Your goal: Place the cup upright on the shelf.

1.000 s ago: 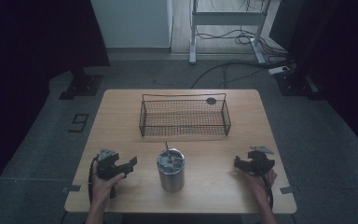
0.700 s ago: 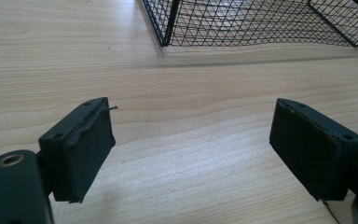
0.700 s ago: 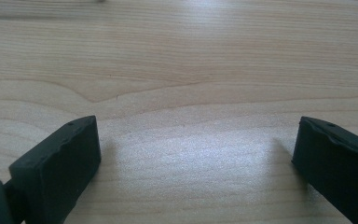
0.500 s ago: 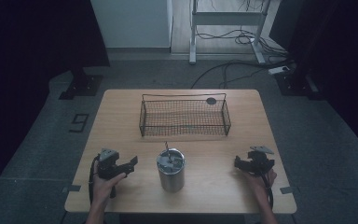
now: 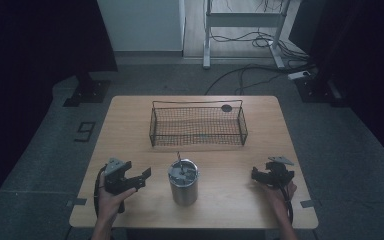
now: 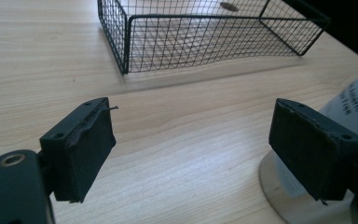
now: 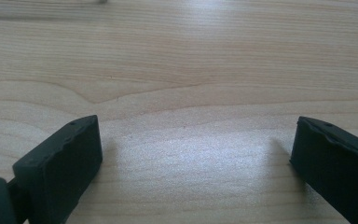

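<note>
**A:** What is hard to make out?

**B:** The inside of the steel cup (image 5: pixel 183 187). From the high view something pale lies in its mouth and a thin stem (image 5: pixel 178 159) sticks up from it, but I cannot tell what either is. In the left gripper view the cup is cut off at the right edge, with only its base and part of a printed label showing, and the print is too blurred to read.

**A:** And the wire basket (image 5: pixel 152 131)?

**B:** It stands toward the far side of the table (image 5: pixel 230 200), well apart from the cup. A dark disc (image 5: pixel 226 107) sits by its far right corner. I cannot tell whether the disc lies inside the basket or on the wood behind it. The mesh floor looks bare otherwise.

**A:** Where is the cup relative to the tools?

**B:** It stands upright near the table's near edge, between the two. The left tool (image 5: pixel 141 179) is just to its left, pointing toward it, spread wide with nothing between the pads. Its right pad is close beside the cup's base, though I cannot tell if they touch.

**A:** The right tool (image 5: pixel 256 176)?

**B:** It is farther off to the cup's right and low over the wood. It is also spread wide, with bare table between its pads.
</note>
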The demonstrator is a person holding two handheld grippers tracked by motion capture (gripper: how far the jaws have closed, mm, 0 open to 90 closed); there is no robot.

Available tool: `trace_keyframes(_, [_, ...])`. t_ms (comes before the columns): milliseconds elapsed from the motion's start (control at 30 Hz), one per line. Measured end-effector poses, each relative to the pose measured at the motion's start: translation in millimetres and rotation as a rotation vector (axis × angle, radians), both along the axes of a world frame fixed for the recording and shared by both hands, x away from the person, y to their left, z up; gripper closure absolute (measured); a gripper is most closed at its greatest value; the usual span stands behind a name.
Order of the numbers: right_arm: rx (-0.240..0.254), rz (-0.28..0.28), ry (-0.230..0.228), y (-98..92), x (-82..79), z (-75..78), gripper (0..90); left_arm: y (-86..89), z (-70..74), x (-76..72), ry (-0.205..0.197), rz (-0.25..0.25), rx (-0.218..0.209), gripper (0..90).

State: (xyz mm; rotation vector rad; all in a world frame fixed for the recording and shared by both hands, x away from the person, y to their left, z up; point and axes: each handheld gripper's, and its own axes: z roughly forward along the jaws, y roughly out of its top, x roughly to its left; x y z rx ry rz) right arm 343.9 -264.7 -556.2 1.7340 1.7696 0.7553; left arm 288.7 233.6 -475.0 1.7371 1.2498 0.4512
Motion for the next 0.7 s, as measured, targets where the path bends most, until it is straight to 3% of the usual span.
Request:
trace_keyframes(400, [0.002,-0.007,-0.002,-0.4,0.4,0.1,2.4,-5.2,21.3,-16.7,-0.063,-0.081,-0.048,12.3])
trace_keyframes(700, [0.002,-0.013,-0.007,-0.5,0.0,0.0,3.4,-20.5,27.8,-24.7,-0.086,-0.181,-0.032,6.4])
